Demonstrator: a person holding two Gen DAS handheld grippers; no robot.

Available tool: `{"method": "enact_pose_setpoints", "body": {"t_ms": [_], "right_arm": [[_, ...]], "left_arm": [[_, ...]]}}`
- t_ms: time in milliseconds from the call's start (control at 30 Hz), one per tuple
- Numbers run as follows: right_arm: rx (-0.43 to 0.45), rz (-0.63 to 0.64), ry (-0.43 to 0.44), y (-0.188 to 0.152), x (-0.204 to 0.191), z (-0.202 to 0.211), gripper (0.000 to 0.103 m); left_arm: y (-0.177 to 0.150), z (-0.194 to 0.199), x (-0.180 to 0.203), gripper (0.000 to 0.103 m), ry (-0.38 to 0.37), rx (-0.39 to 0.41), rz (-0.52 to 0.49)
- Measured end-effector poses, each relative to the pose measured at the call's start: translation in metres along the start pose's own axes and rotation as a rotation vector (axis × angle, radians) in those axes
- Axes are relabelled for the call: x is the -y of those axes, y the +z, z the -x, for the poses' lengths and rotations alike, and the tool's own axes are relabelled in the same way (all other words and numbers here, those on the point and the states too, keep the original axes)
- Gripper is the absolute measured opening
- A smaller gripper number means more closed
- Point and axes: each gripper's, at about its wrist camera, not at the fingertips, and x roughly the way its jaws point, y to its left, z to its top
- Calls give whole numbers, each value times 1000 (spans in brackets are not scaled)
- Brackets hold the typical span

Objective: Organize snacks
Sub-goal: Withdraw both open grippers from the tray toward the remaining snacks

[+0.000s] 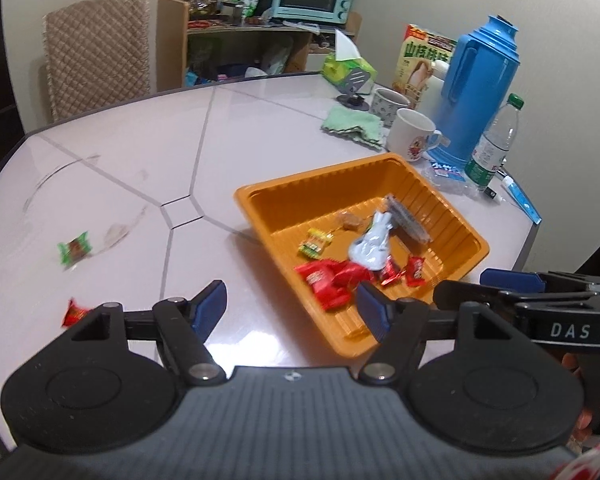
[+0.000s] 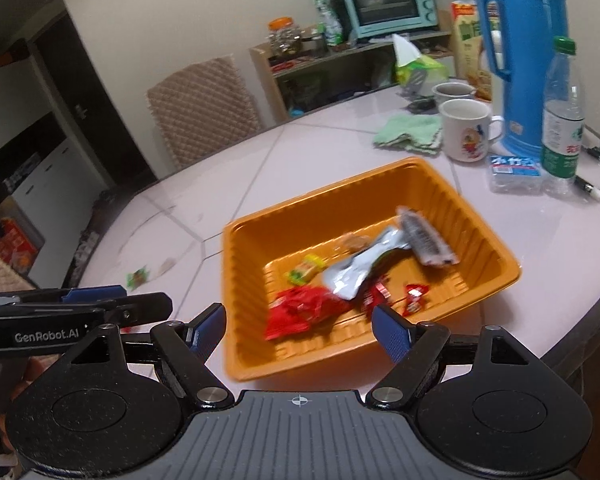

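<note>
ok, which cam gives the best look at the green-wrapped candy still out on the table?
Left wrist. The green-wrapped candy lies in open view on the table, left of the orange tray, wrapper colours readable. In the right wrist view it is a small blurred speck just above the left gripper.

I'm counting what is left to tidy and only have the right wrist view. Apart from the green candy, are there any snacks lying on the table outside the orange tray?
Observer: Yes, one red candy lies on the table, nearer the person than the green candy. In your view the left gripper hides it.
Operator: Thank you. Could you tell me whether the left gripper is carrying anything?
Observer: No, it is open, with nothing between its fingers.
</note>
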Motion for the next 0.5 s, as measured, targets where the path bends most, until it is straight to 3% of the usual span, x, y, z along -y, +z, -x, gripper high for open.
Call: {"method": "enact_pose_setpoints", "body": {"t_ms": [500], "right_arm": [[-105,80,126,-34,-74,-29,80]], "left_arm": [[-46,32,-77,69,63,-46,88]]}}
